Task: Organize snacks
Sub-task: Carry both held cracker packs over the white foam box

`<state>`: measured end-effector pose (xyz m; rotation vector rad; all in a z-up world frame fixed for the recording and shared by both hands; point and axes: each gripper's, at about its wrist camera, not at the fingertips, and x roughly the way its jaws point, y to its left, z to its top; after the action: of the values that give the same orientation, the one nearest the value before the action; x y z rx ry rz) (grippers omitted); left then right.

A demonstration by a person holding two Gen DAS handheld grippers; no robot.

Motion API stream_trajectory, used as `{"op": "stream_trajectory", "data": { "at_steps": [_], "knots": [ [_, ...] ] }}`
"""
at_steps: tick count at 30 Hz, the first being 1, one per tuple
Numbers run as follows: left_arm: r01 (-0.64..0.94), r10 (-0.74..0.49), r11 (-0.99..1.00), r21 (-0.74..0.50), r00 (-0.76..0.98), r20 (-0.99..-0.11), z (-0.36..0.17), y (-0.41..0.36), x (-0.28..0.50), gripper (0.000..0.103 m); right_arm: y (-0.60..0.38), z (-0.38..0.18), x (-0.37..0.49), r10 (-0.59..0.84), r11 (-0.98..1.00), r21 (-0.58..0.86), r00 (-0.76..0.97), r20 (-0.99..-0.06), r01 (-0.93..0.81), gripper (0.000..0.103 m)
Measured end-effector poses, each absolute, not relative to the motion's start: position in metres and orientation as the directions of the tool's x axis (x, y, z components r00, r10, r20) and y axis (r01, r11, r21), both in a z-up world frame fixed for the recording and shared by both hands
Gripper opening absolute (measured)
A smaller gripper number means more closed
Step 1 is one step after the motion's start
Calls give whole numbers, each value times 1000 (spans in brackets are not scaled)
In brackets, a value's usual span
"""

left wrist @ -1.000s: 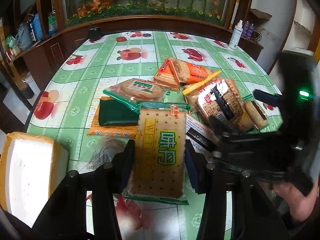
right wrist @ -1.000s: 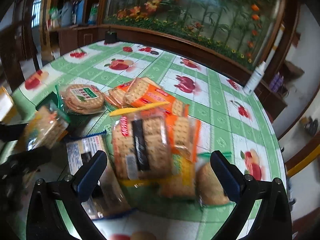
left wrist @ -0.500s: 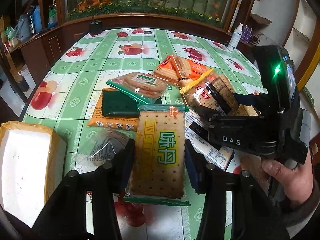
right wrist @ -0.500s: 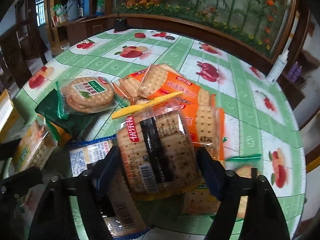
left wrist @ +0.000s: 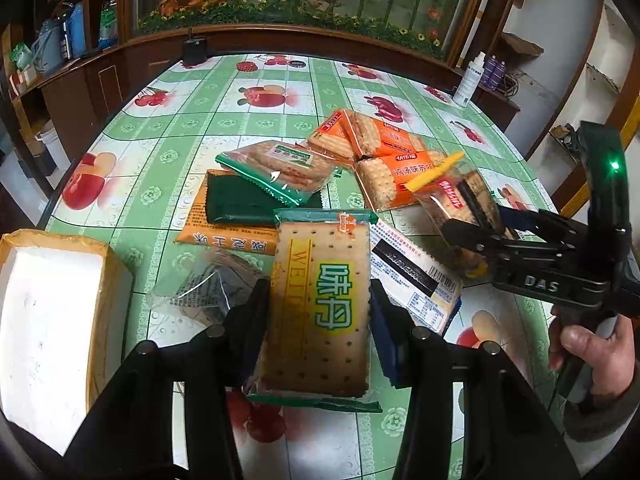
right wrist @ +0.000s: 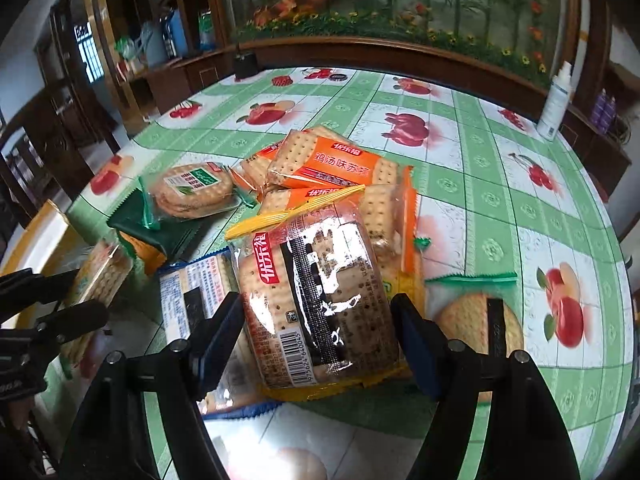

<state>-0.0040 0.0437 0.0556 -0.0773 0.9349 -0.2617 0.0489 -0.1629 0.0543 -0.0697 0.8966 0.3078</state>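
My left gripper [left wrist: 318, 320] is shut on a green-edged cracker pack with a yellow label [left wrist: 320, 304] and holds it above the table. My right gripper [right wrist: 318, 328] is shut on a yellow-edged cracker pack with a black stripe [right wrist: 316, 300], lifted off the pile; it also shows in the left wrist view [left wrist: 460, 208]. On the green fruit-print tablecloth [left wrist: 180, 120] lie orange cracker packs [right wrist: 332, 164], a round-biscuit pack [right wrist: 192, 188], a dark green pack [left wrist: 236, 204] and a blue-edged pack [left wrist: 412, 276].
A white foam box with a yellow rim [left wrist: 48, 320] stands at the left table edge. A white spray bottle [right wrist: 556, 104] stands at the far right. Another round-biscuit pack [right wrist: 476, 316] lies to the right. A clear wrapper [left wrist: 208, 288] lies near the box.
My right gripper has closed on the yellow-edged pack and lifted it from the pile. My left gripper still holds its pack and has risen slightly.
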Motion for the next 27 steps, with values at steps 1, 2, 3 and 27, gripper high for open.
{"op": "stream_trajectory", "data": {
  "at_steps": [1,2,3,27],
  "knots": [
    [186,-254,966,-178,567,-784,56,44,-5,50,-163,55,46,235,954,71,585,-776,-290,75],
    [183,-252,967,-178,569,-783,57,44,-6,50,-162,56,44,233,955,66,589,-774,-291,75],
    [181,-249,968,-177,572,-781,58,45,-8,50,-160,57,40,235,954,64,593,-770,-294,75],
    [8,-36,999,-44,717,-696,123,134,-80,50,-39,107,-10,452,835,84,590,-669,-544,75]
  ]
}}
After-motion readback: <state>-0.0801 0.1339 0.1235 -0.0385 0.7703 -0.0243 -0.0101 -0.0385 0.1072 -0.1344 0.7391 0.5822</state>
